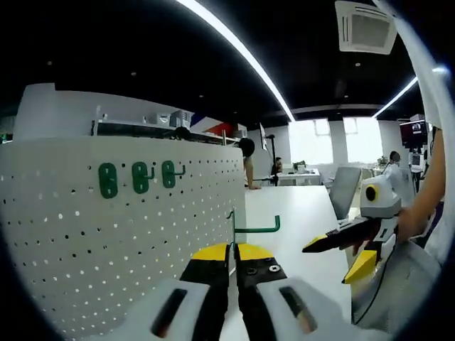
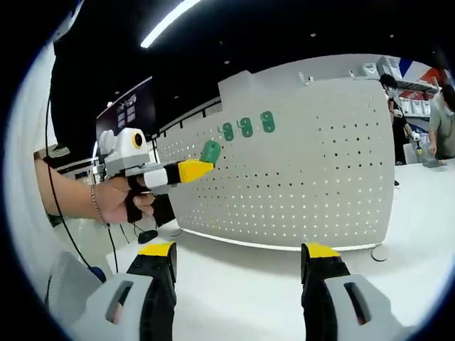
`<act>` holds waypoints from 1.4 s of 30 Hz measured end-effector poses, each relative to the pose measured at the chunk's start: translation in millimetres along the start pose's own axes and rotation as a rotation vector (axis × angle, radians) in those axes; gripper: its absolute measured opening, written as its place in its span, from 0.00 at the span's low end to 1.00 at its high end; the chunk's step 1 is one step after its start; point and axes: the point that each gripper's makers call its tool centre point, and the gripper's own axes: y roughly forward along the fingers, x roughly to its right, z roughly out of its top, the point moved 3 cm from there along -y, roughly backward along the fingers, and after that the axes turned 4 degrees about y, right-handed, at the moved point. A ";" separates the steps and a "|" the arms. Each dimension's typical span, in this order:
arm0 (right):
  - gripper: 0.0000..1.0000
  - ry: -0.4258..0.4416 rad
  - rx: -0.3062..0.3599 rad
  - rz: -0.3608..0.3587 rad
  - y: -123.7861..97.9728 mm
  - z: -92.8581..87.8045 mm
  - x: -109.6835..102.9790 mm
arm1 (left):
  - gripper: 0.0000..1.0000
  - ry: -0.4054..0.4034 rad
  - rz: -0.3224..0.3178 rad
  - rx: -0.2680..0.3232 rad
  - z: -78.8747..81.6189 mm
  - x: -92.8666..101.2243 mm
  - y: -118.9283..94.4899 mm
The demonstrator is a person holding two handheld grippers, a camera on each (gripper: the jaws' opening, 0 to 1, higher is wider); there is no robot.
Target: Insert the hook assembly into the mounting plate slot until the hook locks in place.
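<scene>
Hook: you hold the green hook [image 1: 252, 229] in your left gripper [image 1: 233, 257], jaws pinched narrow on its back plate; its arm runs sideways to the right in the left gripper view and ends in an upturned tip.
Hook, other view: in the right gripper view the hook [image 2: 210, 151] shows as a green tab at the tip of the left gripper [image 2: 190, 170], just in front of the board face; touching or a hair apart, you cannot tell.
Board: the white pegboard [image 1: 106, 241] stands upright on the worktop [image 2: 234, 284], and the hook sits at its right edge in the left gripper view.
Mounted hooks: three green hooks [image 1: 138, 177] already sit in a row high on the board, above and to the left of yours.
Right gripper: your right gripper [image 2: 238, 263] has its jaws wide with nothing between them, well back from the board [image 2: 298, 170]; it shows as [image 1: 341, 245] off to the right, clear of the hook.
Nearer hand: the left, by far; the right has no part in the seating.
Key relation: the hook's plate faces the board, so the push should go straight into the holes, then down to lock, judging by how the mounted three hang.
Risk: so near the board's edge, the pegs may miss a hole column.
</scene>
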 end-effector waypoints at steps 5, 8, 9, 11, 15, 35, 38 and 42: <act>0.68 0.021 0.021 0.004 3.4 8.9 -1.5 | 0.02 -0.003 0.003 -0.001 -1.1 0.1 -0.2; 0.67 0.022 0.037 0.006 5.1 13.6 -2.2 | 0.02 -0.004 0.002 -0.006 -2.7 1.3 -0.6; 0.67 0.020 0.039 0.007 5.5 14.3 -2.4 | 0.02 -0.003 0.002 -0.007 -3.0 1.4 -0.7; 0.67 0.018 0.042 0.012 6.0 15.4 -3.2 | 0.02 -0.004 0.002 -0.008 -3.2 1.4 -1.0; 0.66 0.017 0.046 0.021 7.6 17.0 -4.9 | 0.02 -0.006 0.004 -0.011 -4.8 1.4 -1.7; 0.55 0.075 0.108 0.134 42.4 38.9 -28.7 | 0.02 0.001 0.009 -0.013 -3.5 5.5 -4.4; 0.55 0.077 0.109 0.142 48.2 41.1 -31.3 | 0.02 0.001 0.008 -0.012 -3.0 6.6 -4.5; 0.56 0.082 0.118 0.148 54.0 45.3 -32.8 | 0.02 0.002 0.007 -0.013 -2.7 7.3 -4.9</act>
